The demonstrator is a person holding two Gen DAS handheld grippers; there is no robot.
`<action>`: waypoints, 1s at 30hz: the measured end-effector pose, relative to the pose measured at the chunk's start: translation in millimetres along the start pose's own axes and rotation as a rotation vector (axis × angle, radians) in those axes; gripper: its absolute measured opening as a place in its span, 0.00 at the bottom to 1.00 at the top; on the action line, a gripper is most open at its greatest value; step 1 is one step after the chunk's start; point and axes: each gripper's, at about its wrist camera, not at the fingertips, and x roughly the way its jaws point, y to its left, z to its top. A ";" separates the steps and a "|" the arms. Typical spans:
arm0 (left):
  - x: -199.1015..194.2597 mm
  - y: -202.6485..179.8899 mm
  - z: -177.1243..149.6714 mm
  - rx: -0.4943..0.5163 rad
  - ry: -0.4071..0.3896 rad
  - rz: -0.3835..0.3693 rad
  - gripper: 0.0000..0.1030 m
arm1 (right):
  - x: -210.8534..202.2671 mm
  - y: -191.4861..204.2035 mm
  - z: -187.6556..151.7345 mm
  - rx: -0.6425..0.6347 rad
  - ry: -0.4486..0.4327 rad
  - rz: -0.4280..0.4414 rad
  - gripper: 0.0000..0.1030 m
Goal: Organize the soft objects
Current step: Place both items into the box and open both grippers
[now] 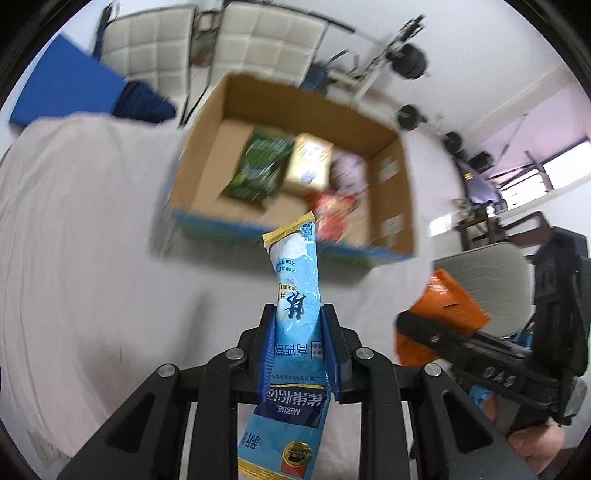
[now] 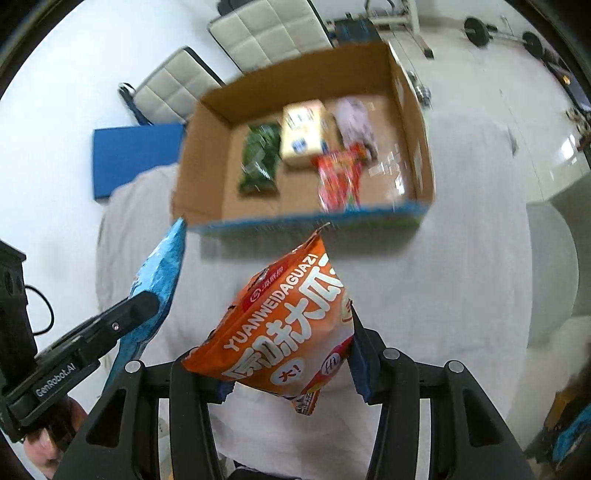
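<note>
Left gripper (image 1: 298,332) pinches a light-blue Nestle powder sachet (image 1: 293,317) between its blue pads (image 1: 269,350), low centre of the left wrist view; sachet stands roughly upright, yellow-edged top pointing up-frame at the box, lower end hanging out below the fingers. Right gripper (image 2: 291,365) clamps an orange sunflower-seed bag (image 2: 284,328) marked YUANWEIDAGUAZI, lower centre of the right wrist view, bag tilted with its top corner toward the box. Both packs are held above the white cloth-covered table (image 2: 443,295), short of the open cardboard box (image 1: 391,147) in the upper-centre of both views. In the box, blurred: green packet (image 2: 258,162) on the left, pale-yellow packet (image 2: 303,133) in the middle, whitish-pink packet (image 2: 352,118) to the right, red packet (image 2: 338,177) nearest the front wall. Blue mat (image 2: 133,158) and padded white chairs (image 2: 266,33) behind.
</note>
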 end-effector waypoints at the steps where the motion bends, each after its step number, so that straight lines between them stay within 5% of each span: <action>1: -6.8 -8.2 10.3 0.018 -0.020 -0.010 0.20 | -1.4 7.4 13.8 -0.007 -0.010 -0.003 0.50; 8: -15.8 -30.8 77.9 0.099 -0.099 0.046 0.20 | -17.3 5.8 78.5 -0.016 -0.080 -0.089 0.50; 16: 27.2 -11.4 155.8 0.108 -0.083 0.163 0.20 | 28.6 -20.4 144.2 0.019 -0.018 -0.219 0.50; 30: 125.1 26.0 210.7 0.131 0.080 0.333 0.23 | 120.8 -39.4 161.3 0.026 0.114 -0.350 0.55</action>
